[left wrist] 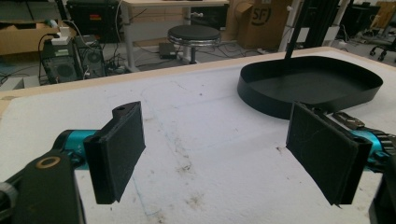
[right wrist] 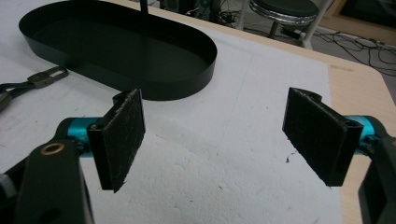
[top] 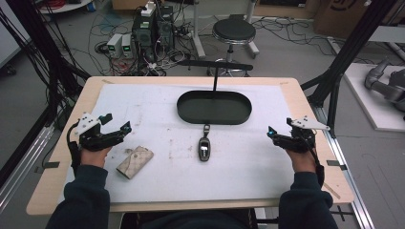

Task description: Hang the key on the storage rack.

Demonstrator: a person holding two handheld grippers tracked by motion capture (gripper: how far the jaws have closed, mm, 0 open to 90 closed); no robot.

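Left hand-held gripper point(top: 117, 122) at frame left and right hand-held gripper point(top: 279, 129) at frame right hover level over the desk point(top: 239, 167), jaws spread, empty, pointing inward.

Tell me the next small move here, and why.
Probably move the left gripper down toward the wallet, the thing nearest it. Both grippers are open and hold nothing, the right gripper is off to the side, and the black tray is empty.

Right tool point(right wrist: 212, 140) jaws wide apart, black oval tray point(right wrist: 196, 70) beyond
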